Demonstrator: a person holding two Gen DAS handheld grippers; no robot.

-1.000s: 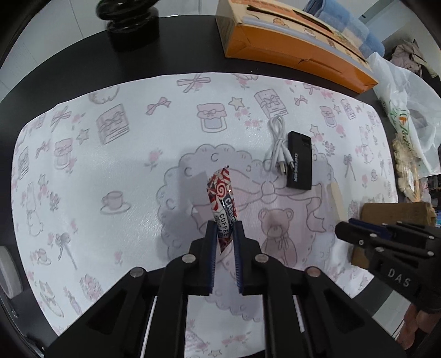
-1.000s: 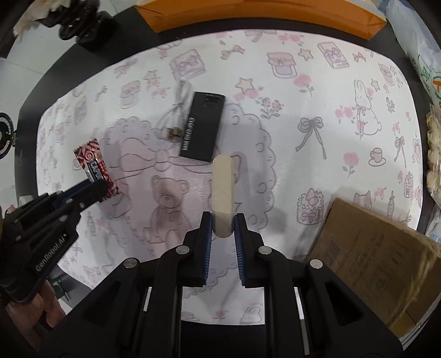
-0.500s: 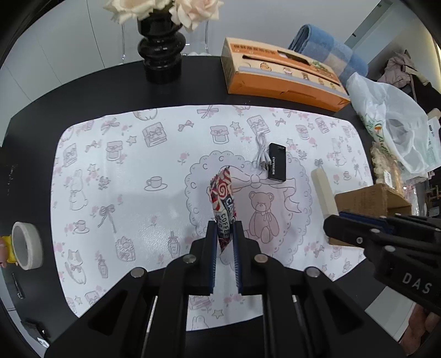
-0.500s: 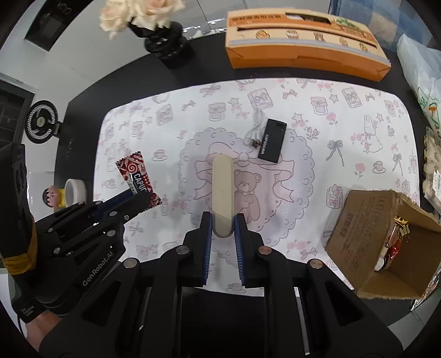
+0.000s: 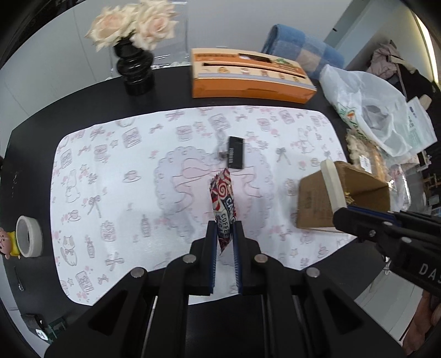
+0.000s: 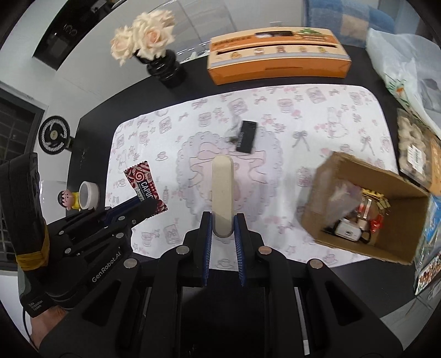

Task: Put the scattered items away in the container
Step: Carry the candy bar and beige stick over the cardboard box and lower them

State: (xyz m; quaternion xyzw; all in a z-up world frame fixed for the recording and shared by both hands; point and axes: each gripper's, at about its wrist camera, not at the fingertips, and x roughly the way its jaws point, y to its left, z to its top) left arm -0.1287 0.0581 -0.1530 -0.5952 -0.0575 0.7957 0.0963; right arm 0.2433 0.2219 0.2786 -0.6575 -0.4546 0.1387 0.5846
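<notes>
The right hand-held gripper clenched a cream bar, long axis pointing forward; the left hand-held gripper pinched a coffee sachet. The open cardboard box sat at the tabletop's right edge, nearer the right.

Black table with a white printed mat spread under and ahead of the jaws. Straight ahead at the far edge sits an orange box, and off to the far left of it a black vase of pale roses. Plain white wall behind those. A blue towel is folded behind the orange box, with a white plastic bag far right. Tape roll and a little figurine sit way left. Round black fan beyond the table's left edge. Light's soft and even.
</notes>
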